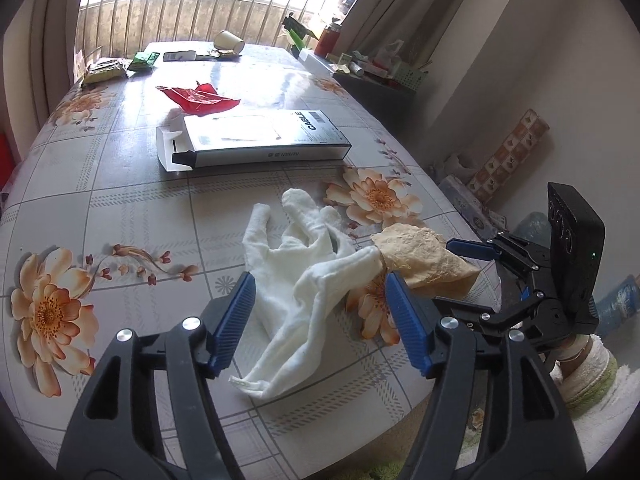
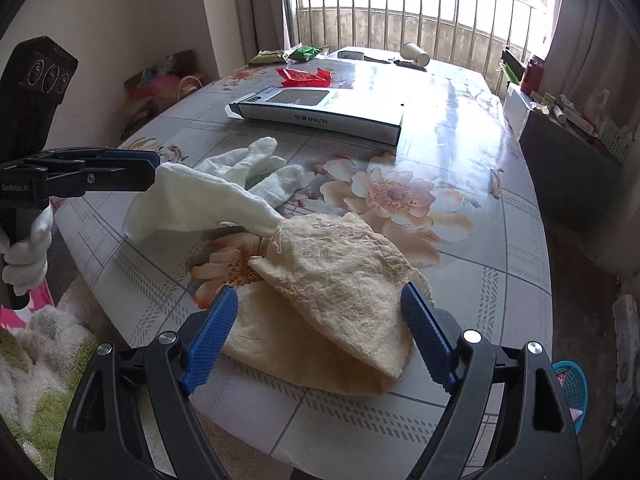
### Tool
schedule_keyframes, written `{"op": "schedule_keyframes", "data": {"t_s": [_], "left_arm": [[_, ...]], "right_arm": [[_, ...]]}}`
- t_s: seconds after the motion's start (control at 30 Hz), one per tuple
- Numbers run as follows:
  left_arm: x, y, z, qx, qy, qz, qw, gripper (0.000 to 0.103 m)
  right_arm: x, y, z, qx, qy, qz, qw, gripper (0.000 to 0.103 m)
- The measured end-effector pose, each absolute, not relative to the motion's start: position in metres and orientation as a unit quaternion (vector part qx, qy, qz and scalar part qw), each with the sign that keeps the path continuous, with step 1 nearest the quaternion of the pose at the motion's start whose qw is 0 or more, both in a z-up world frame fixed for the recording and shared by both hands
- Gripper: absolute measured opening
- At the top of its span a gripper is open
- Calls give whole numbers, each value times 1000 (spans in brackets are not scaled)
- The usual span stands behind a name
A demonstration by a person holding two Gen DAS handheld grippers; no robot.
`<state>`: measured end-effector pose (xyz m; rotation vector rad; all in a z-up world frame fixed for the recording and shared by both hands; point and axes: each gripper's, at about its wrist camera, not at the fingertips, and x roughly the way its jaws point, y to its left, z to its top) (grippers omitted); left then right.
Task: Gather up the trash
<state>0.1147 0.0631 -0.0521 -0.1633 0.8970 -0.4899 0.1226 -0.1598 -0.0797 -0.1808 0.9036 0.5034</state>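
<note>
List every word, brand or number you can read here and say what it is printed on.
"CABLE": top face of the white box.
"KUYAN": side of the same box, upside down in the right wrist view.
"GenRobot.AI": body of the left tongs.
Small print on the far packets: too blurred to read.

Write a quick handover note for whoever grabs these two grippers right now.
Left gripper: open, fingers either side of the white glove, not gripping.
Right gripper: open over the tan bag; glove tucked into the bag's mouth.
Both lie at the table's near edge.
Left to collect: cable box, red wrapper, paper cup, green packets at the far end.
No bin identified; nothing seen collected yet.
</note>
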Motion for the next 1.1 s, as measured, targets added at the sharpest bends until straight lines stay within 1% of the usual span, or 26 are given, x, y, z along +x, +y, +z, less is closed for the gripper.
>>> {"op": "schedule_keyframes", "data": {"t_s": [0.1,0.17,0.23,0.27,0.33,0.37,0.47,0.53,0.6,0.63,0.7,0.77,0.9,1.1], "left_arm": [[131,51,-64,-46,466,-204,860,65],[138,48,-71,-51,478,-202,853,65],[142,45,-74,-60,486,-203,848,65],[143,43,-76,-58,489,-203,846,64],[145,39,-80,-51,495,-196,845,60],[145,37,-81,-45,494,-193,846,55],[145,32,-81,-21,490,-181,852,48],[143,29,-81,-6,486,-171,857,39],[142,28,-81,3,482,-166,860,28],[142,27,-81,4,482,-167,860,25],[142,26,-79,4,479,-171,861,14],[142,26,-75,1,474,-174,863,12],[140,22,-64,7,458,-179,871,11],[138,-3,-33,27,425,-213,880,10]], "right_arm": [[126,-158,-91,-96,450,211,862,81],[124,-160,-93,-89,450,201,865,81],[122,-162,-92,-80,449,189,870,78],[122,-165,-92,-75,447,183,872,74],[121,-168,-92,-65,443,170,878,69],[120,-169,-91,-61,442,164,880,65],[121,-174,-90,-49,439,149,885,55],[120,-177,-90,-43,437,140,888,49],[121,-182,-90,-34,436,128,890,37],[121,-185,-90,-27,436,121,892,33],[123,-193,-89,-4,437,108,893,18],[125,-203,-89,34,442,105,890,10],[122,-217,-85,78,433,96,893,7],[106,-247,-64,127,390,79,909,7]]}}
